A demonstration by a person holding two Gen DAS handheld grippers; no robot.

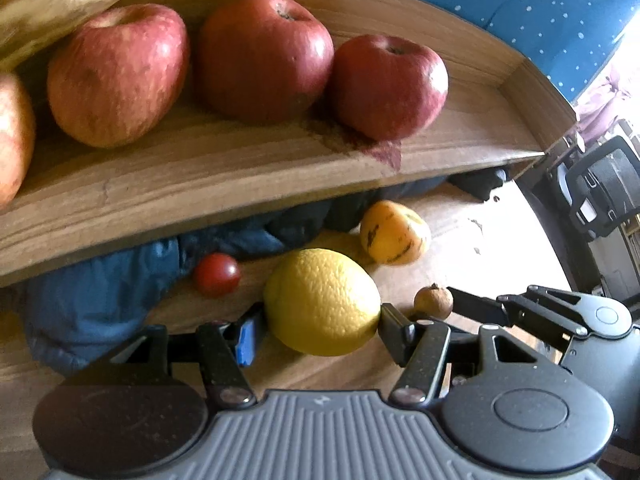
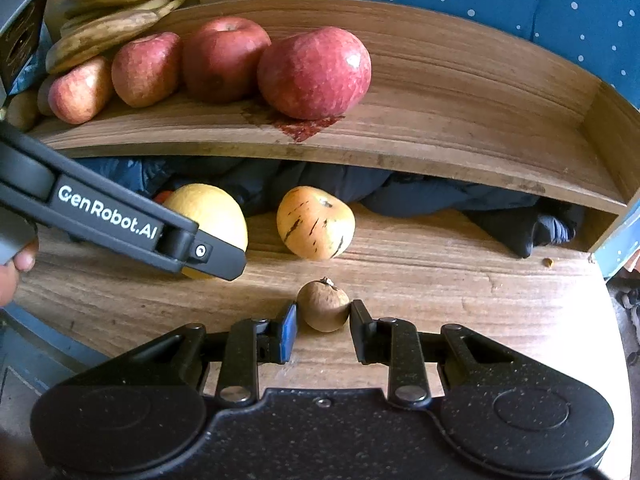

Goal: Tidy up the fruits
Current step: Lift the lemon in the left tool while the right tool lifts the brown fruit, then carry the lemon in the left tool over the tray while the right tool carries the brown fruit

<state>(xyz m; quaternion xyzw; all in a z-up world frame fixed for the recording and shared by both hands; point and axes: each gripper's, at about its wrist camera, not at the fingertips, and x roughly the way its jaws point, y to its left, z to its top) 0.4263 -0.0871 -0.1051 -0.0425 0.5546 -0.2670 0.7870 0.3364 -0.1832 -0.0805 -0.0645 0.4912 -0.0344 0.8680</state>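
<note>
The left tongs (image 1: 322, 316) grasp the lemon (image 1: 322, 302); the right tongs (image 2: 323, 314) clench the small brown fruit (image 2: 324, 304). At 12 o'clock the shelf (image 2: 440, 148) edge overhangs, hiding dark cloth (image 2: 400, 192).

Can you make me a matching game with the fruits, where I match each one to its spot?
Things:
1. yellow lemon
2. small brown fruit
3. red apples
4. orange streaked fruit

Places:
A. on the upper wooden shelf
B. between the right gripper's fingers
C. between the left gripper's fingers
D. loose on the lower board, held by nothing

Pairs: 1-C, 2-B, 3-A, 4-D
</note>
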